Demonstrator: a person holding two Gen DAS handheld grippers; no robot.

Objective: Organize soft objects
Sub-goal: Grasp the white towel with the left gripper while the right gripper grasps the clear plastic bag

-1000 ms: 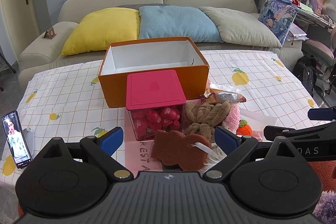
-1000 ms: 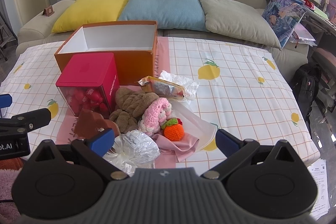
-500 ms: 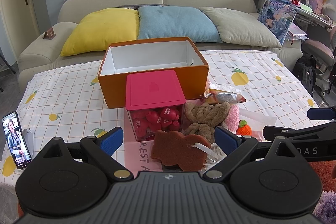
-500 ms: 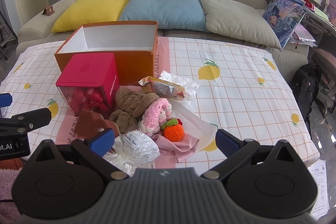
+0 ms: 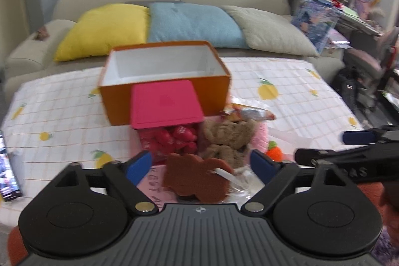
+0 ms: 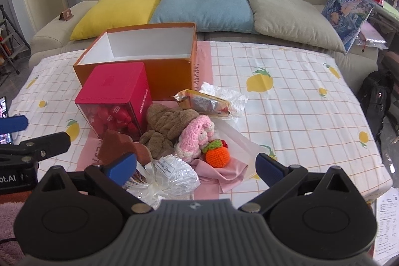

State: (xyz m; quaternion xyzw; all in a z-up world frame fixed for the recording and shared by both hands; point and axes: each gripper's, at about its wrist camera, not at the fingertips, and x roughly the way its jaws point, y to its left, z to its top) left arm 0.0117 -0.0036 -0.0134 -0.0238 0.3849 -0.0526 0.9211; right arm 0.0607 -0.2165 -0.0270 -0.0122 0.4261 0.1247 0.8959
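- Both grippers are held wide open over the near table edge: left gripper, right gripper; nothing is gripped.
- Brown knitted toy, pink crochet toy and orange crochet fruit are piled together beside the red-lidded box.
- Orange box is seen open behind them.

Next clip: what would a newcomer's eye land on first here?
Probably the open orange box, white inside and holding nothing visible, with the red-lidded container of red pieces right in front of it. Next comes the heap of soft things at the table's near edge: a brown knitted toy, a pink crocheted toy and a small orange crocheted fruit. Both grippers, left and right, are open.
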